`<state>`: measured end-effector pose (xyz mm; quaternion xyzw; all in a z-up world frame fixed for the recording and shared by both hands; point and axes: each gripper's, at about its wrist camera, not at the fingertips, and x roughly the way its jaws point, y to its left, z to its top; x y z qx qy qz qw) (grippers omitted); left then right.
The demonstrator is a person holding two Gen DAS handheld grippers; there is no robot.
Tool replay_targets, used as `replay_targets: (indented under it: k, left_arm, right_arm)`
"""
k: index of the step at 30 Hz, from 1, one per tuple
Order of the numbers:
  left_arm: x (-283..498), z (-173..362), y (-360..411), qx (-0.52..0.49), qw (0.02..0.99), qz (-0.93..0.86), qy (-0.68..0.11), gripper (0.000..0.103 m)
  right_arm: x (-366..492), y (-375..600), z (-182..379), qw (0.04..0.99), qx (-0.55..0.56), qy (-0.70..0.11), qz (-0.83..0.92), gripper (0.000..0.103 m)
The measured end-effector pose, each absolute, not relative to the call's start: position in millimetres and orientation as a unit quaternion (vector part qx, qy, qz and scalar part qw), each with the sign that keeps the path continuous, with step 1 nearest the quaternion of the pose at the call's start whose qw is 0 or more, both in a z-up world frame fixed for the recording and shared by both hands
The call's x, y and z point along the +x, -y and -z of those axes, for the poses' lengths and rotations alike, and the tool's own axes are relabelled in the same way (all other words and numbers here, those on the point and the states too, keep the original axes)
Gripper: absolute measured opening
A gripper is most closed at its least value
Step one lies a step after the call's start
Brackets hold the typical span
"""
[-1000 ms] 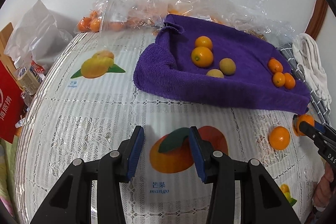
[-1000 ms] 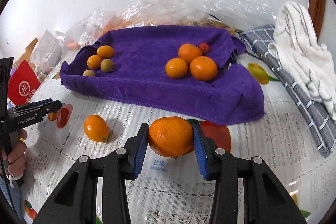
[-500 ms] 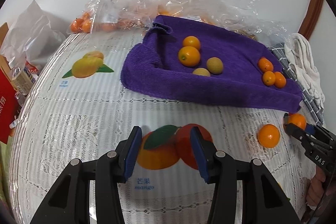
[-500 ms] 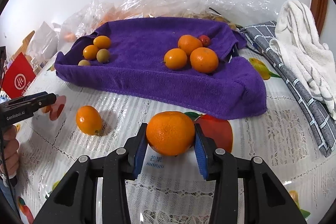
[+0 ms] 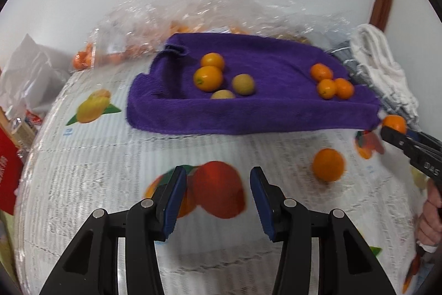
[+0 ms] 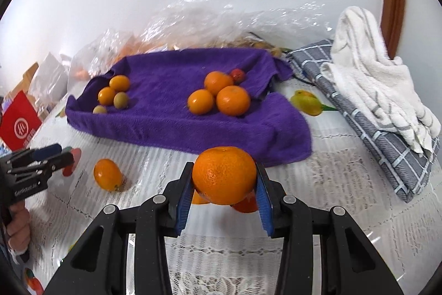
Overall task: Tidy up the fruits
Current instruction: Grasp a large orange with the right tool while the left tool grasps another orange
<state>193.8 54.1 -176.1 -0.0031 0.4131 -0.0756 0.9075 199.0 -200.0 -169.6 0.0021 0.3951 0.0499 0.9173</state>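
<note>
Right now my right gripper [image 6: 224, 194] is clamped on a large orange [image 6: 224, 175], both blue pads pressed against its sides, holding it above the lace tablecloth [image 6: 317, 212] just short of the near edge of the purple towel [image 6: 171, 126].

On that towel, seen from my right wrist, three oranges [image 6: 221, 96] sit in a cluster with a small red fruit [image 6: 237, 74] at their 1 o'clock — all toward the right half. At the towel's 9 o'clock end lie four smaller fruits [image 6: 113, 94], two orange and two greenish-yellow.

One loose orange [image 6: 107, 174] rests on the tablecloth at about 9 o'clock from the fruit I hold, well apart from the towel.

My left gripper [image 5: 218, 201] is unclenched with nothing between its pads — only a printed fruit picture on the cloth shows beneath. From my left wrist the loose orange sits at 2 o'clock from those pads.

A white cloth [image 6: 373, 79] lies on a grey checked cloth [image 6: 386, 145] at 3 o'clock of the towel. Crumpled clear plastic bags [image 6: 221, 24] pile up behind it, at 12 o'clock.
</note>
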Motion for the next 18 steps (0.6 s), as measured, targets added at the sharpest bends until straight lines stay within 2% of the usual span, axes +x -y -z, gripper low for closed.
replay_targets:
  k: [12, 18]
  left_arm:
    - [190.0, 169.3, 12.8, -0.015, 0.884, 0.175, -0.434, 0.046]
    - [196.1, 179.7, 41.4, 0.038, 0.876, 0.172, -0.449, 0.046]
  right_arm:
    - [196.0, 224.3, 160.3, 0.919, 0.054, -0.388, -0.037, 0.042]
    - [195.3, 229.5, 158.4, 0.919, 0.072, -0.387, -0.039, 0.042]
